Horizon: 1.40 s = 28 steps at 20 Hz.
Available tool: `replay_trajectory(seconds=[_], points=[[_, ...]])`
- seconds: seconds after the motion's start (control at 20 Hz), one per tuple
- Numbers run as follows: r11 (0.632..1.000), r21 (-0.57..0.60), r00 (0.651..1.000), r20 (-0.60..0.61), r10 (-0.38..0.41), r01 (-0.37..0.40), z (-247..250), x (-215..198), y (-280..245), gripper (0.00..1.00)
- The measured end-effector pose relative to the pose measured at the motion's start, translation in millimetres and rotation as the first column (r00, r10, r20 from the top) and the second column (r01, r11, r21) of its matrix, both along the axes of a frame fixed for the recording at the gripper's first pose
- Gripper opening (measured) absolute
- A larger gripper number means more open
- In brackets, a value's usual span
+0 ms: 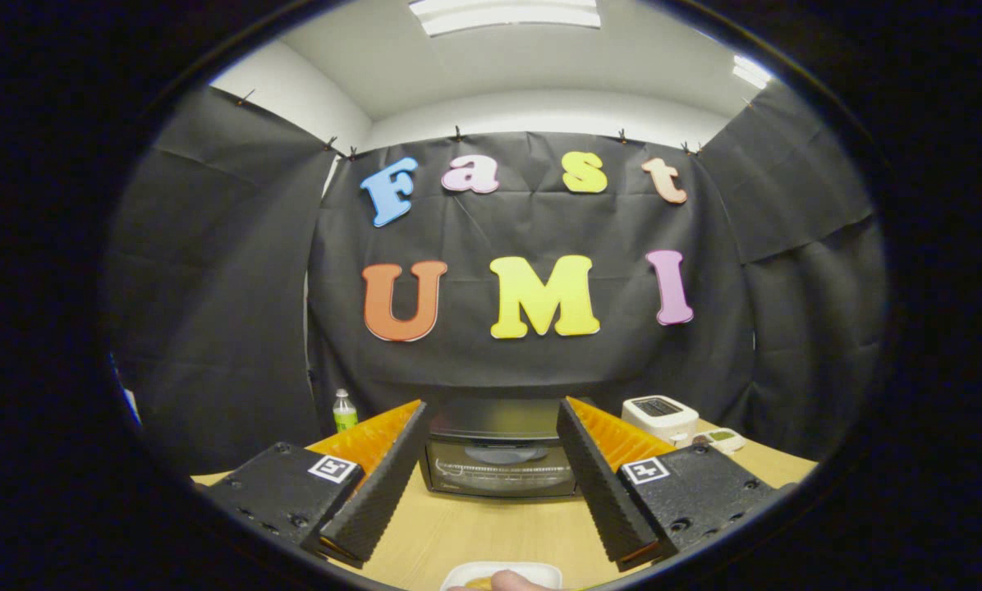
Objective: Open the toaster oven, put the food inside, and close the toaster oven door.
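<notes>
Holding my gripper spread wide with nothing between its fingers, I see the toaster oven straight ahead beyond the tips, door shut, on the wooden table. Nearer than the oven, below the fingers, sits a white dish with food in it. Left of the oven stands a green bottle; right, a white appliance. No writing is readable.
</notes>
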<state>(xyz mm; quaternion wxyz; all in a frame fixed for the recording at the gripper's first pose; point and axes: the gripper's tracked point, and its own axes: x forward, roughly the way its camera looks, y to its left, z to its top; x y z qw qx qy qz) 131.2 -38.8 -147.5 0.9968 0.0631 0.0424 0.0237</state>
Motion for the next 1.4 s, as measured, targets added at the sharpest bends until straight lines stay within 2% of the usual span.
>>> replay_trajectory(seconds=[0.15,0.35,0.65,1.05,1.4], points=[[0.999,0.022,0.998,-0.051,-0.036,0.037,-20.3,39.5,-9.8,1.0],[0.999,-0.009,0.995,-0.088,-0.041,0.041,-41.5,98.5,-7.6,1.0],[1.0,-0.011,0.973,-0.228,-0.022,0.02,-116.8,158.4,-3.7,1.0],[1.0,0.0,0.955,-0.296,-0.027,0.028,-168.8,186.7,1.7,1.0],[0.997,-0.063,0.952,-0.301,-0.06,0.043,-174.7,191.9,-0.1,1.0]])
